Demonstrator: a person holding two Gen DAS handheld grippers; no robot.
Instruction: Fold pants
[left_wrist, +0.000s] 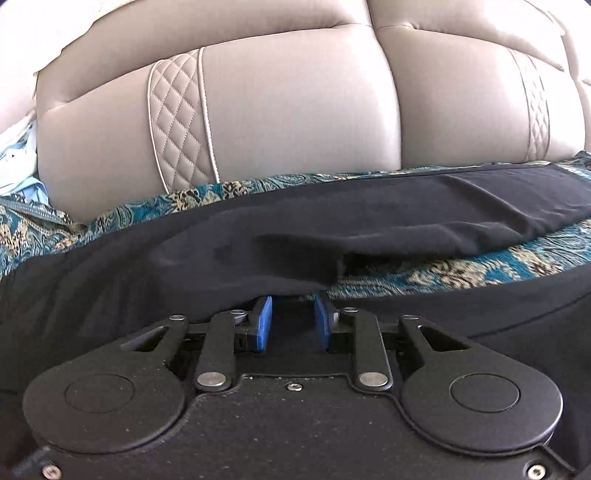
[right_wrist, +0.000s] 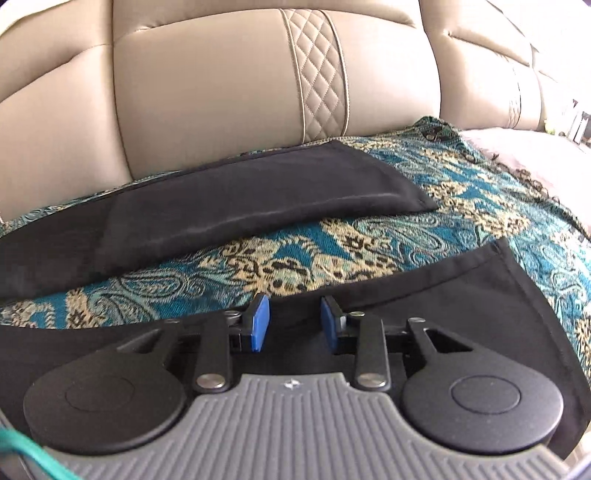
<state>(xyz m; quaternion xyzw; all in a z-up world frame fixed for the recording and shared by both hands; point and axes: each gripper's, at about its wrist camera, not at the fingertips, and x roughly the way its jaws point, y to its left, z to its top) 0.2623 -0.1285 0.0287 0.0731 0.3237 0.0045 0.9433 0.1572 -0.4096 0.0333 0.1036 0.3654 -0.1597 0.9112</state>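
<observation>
Black pants (left_wrist: 332, 221) lie across a teal paisley cover (left_wrist: 480, 266) on a sofa seat. In the left wrist view the cloth near the crotch is lifted and drapes over the blue fingertips of my left gripper (left_wrist: 292, 301), which is shut on a bunch of it. In the right wrist view one leg (right_wrist: 258, 184) lies flat at the back, its hem at the right. The nearer leg (right_wrist: 461, 295) runs under my right gripper (right_wrist: 294, 302), whose blue pads are shut on its upper edge. The patterned cover (right_wrist: 369, 251) shows between the two legs.
The beige leather backrest (left_wrist: 295, 110) with quilted stripes rises just behind the pants. A light blue cloth (left_wrist: 18, 155) lies at the far left. A pale cushion (right_wrist: 517, 144) sits right of the cover. A green cable (right_wrist: 22, 450) crosses the bottom left corner.
</observation>
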